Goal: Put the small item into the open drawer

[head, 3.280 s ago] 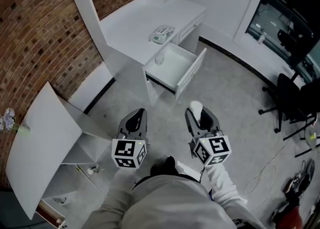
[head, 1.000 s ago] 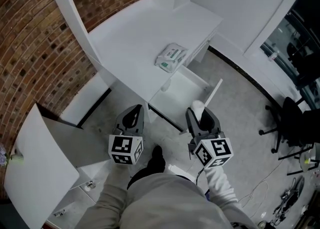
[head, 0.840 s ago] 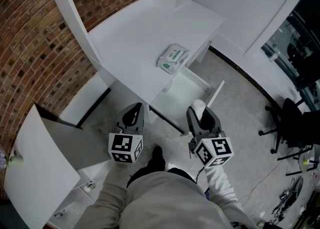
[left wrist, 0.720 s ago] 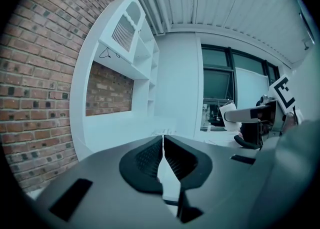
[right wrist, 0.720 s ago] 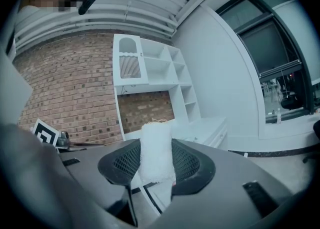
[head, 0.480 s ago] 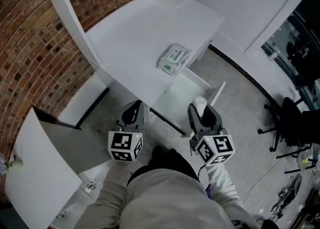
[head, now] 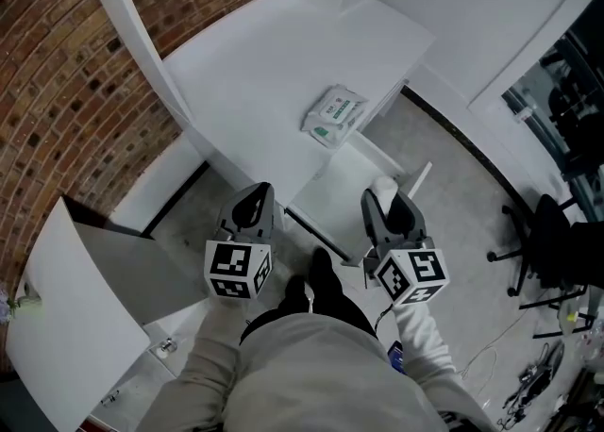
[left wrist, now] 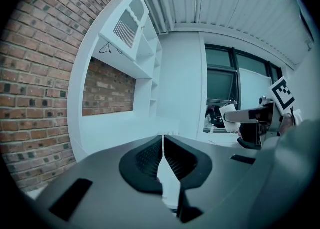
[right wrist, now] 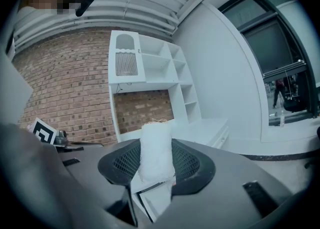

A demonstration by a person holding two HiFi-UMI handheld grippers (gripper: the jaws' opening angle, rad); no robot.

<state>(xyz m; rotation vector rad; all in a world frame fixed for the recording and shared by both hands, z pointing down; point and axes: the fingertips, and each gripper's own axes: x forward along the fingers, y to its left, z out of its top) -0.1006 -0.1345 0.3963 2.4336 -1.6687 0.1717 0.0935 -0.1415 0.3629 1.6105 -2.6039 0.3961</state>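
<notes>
A small white gauze-like roll (right wrist: 156, 149) stands upright between my right gripper's (right wrist: 156, 165) jaws, which are shut on it. In the head view that roll (head: 383, 189) hangs just at the near edge of the open white drawer (head: 338, 196), whose front panel (head: 415, 178) points right. My left gripper (head: 253, 198) hovers beside it, in front of the desk edge, with its jaws shut and nothing between them (left wrist: 163, 145). The left gripper view also catches the right gripper (left wrist: 252, 121) and the roll (left wrist: 227, 113) at the right.
A green-and-white wipes pack (head: 334, 115) lies on the white desk (head: 255, 72) just behind the drawer. An open cabinet door (head: 71, 317) stands at the lower left, a brick wall (head: 57, 72) at the left. Office chairs (head: 557, 241) stand at the right. My shoe (head: 318, 274) is between the grippers.
Both grippers have moved forward towards the desk, so the drawer now lies right in front of the right gripper. The roll has stayed in the right jaws; the left jaws stayed shut.
</notes>
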